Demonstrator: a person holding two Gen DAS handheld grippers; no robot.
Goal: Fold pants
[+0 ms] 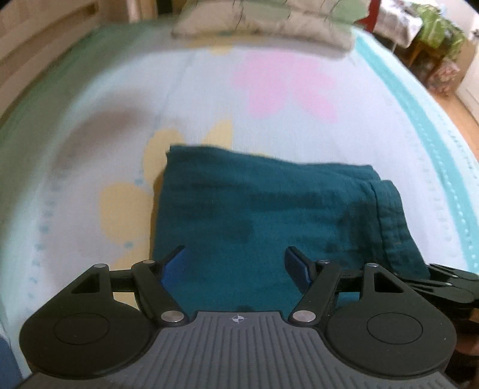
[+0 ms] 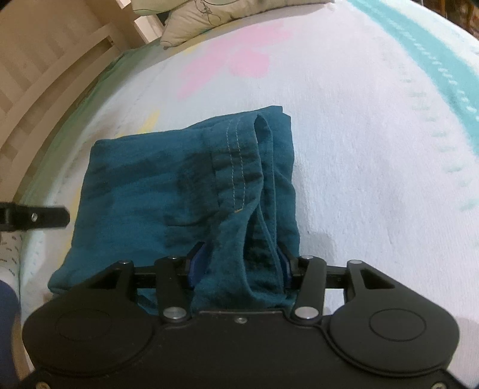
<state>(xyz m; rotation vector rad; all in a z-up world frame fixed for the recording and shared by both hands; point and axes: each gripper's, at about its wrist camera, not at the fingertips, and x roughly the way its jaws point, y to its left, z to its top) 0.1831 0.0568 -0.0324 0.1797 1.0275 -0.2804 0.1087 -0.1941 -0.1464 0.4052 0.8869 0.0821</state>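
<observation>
The teal pants [image 1: 254, 209] lie folded into a thick rectangle on the bed sheet [image 1: 269, 131]. My left gripper [image 1: 235, 254] hovers over their near edge, wide open, with nothing between its blue pads [image 1: 172, 266]. In the right wrist view the pants [image 2: 143, 185] show a stitched hem and a raised fold on their right side. My right gripper [image 2: 241, 263] has that bunched fold filling the gap between its jaws, and the cloth touches both pads [image 2: 196, 264]. A finger of the left gripper [image 2: 36, 217] juts in from the left. Part of the right gripper [image 1: 449, 281] shows at the pants' right corner.
The sheet is pale with pink [image 1: 284, 86] and yellow flower prints and a teal band [image 1: 425, 119] along its right side. Pillows [image 1: 269, 24] lie at the far end. A wooden bed frame [image 2: 45, 74] runs along the left. Furniture [image 1: 434, 39] stands beyond the bed.
</observation>
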